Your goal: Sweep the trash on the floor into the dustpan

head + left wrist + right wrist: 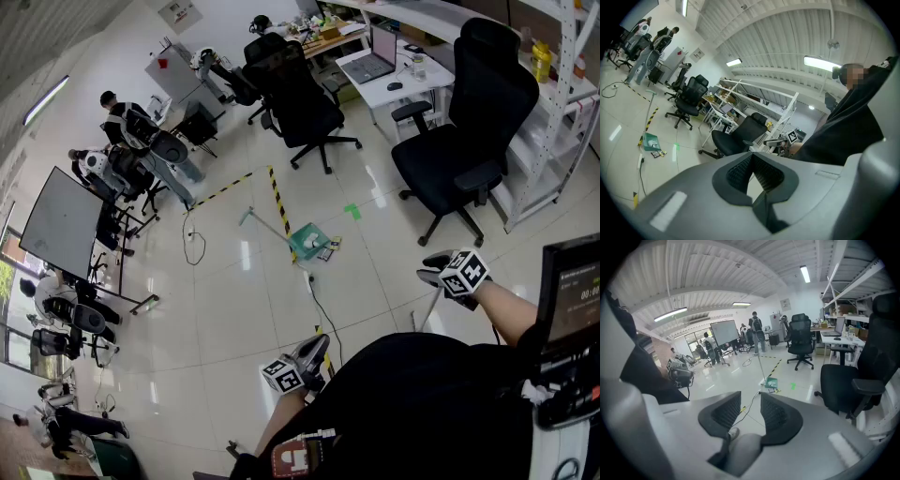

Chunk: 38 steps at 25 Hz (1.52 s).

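While both grippers hung well short of the dustpan (307, 240), the left gripper (752, 157) seemingly had its jaws pressed together, empty, and the right gripper (751, 398) had its jaws spread, empty. Trash (329, 249) lay just beside the dustpan; a chair (309, 103) stood beyond it.

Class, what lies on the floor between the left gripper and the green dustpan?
A thin dark cable on the floor, between left gripper and dustpan; head view.

Left tool (751, 157) jaws together; right tool (751, 399) jaws apart.
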Each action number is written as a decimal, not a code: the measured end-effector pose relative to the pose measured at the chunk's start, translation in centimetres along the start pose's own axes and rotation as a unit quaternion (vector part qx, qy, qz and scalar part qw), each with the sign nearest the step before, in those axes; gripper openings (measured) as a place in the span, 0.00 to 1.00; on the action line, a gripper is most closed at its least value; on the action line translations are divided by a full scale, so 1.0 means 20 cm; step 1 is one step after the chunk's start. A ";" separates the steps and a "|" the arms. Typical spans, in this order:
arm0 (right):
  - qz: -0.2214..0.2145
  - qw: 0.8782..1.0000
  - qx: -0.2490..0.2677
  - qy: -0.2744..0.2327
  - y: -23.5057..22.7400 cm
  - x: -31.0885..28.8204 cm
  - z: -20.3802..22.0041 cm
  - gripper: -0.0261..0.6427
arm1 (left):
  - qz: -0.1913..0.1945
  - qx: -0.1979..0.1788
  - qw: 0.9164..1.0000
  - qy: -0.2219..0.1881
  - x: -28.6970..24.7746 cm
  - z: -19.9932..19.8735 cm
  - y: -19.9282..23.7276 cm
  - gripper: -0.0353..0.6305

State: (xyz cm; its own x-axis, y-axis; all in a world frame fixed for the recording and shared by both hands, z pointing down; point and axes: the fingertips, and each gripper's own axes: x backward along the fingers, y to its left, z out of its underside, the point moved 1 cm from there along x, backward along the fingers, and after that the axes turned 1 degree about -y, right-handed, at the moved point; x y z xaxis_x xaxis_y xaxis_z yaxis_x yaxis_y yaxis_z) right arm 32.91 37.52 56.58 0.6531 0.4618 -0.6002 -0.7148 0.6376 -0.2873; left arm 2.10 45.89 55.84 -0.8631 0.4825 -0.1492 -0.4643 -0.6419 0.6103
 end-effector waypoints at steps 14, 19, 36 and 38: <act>0.022 1.000 0.001 0.017 -0.08 -0.30 -0.23 0.23 | 0.010 -0.003 1.000 -0.003 -0.08 -0.13 0.40 0.05; 0.034 0.999 0.011 0.034 -0.11 -0.67 -0.51 0.23 | 0.034 0.011 0.999 -0.015 -0.05 -0.30 0.86 0.05; -0.068 0.992 0.099 0.048 -0.17 -2.13 -1.75 0.23 | -0.049 0.050 0.997 -0.018 0.34 -0.95 1.98 0.05; -0.096 0.988 0.112 0.047 -0.20 -2.27 -1.85 0.23 | -0.073 0.059 0.995 -0.015 0.34 -0.98 2.01 0.05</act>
State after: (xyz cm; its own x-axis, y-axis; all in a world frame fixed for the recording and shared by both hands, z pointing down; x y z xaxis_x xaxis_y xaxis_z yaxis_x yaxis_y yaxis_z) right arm -3.15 -8.77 57.35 0.7371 0.2669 -0.6208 -0.5002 0.8332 -0.2357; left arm -26.44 11.66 64.06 -0.7804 0.5850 -0.2207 -0.5569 -0.4897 0.6709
